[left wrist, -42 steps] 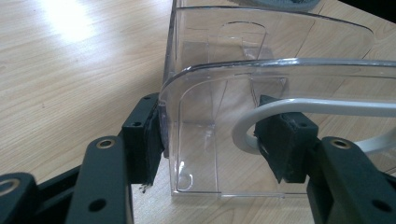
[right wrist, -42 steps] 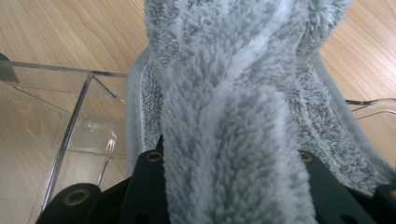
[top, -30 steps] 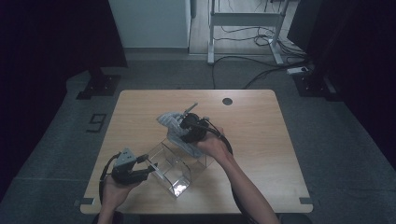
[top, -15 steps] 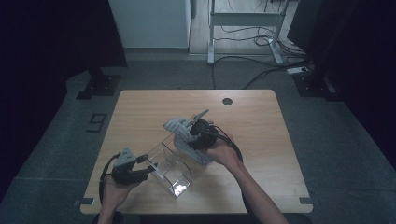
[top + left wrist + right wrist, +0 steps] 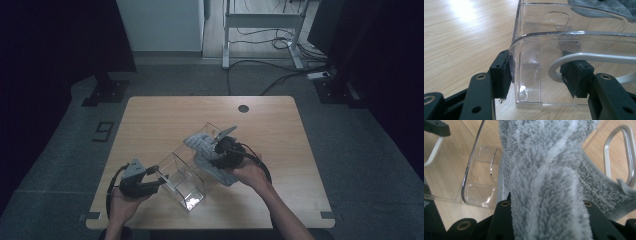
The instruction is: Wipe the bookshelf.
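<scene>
Progress approx halfway: right gripper [image 5: 216, 156] fingers clamp a grey fluffy striped towel [image 5: 202, 150], held at 1 o'clock of the clear rectangular plastic bin [image 5: 186, 181] on the counter [image 5: 150, 120]. Left gripper [image 5: 159, 182] fingers pinch the bin's near wall w/ its white handle. Towel not yet inside.

Light wooden table [image 5: 150, 125], clear plastic bin [image 5: 187, 177] on it, grey towel [image 5: 200, 147] alongside

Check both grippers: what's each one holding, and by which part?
Left gripper clamps the clear plastic bin by its near end wall. Right gripper grips the grey towel around a bunched fold.
</scene>
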A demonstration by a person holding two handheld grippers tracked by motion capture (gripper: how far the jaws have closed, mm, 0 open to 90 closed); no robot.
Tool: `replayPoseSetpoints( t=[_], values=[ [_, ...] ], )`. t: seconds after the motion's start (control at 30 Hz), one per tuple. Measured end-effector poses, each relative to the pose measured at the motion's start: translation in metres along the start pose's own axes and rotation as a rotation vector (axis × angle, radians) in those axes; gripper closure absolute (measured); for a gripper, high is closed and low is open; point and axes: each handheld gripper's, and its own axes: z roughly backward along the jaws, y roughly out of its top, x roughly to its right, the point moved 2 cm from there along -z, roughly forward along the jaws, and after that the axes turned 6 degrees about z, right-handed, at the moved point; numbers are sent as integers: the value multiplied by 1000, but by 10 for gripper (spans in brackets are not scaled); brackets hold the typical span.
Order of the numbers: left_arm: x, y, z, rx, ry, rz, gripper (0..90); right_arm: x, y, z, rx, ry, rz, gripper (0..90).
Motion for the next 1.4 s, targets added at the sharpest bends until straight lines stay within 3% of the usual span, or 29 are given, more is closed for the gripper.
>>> replayPoseSetpoints(
  t=[0.27,0.43,0.77,1.4],
  values=[
    [1,0,0,1,3,3,435,-1,-19,0,-5,7,-14,647],
    [1,1,-1,1,6,5,435,-2,-30,-12,-23,-5,-24,650],
    [2,1,-3,5,15,11,434,1,-40,-31,-45,-11,-40,653],
    [1,4,-7,16,35,29,433,11,-53,-54,-37,2,-90,659]
  ],
)
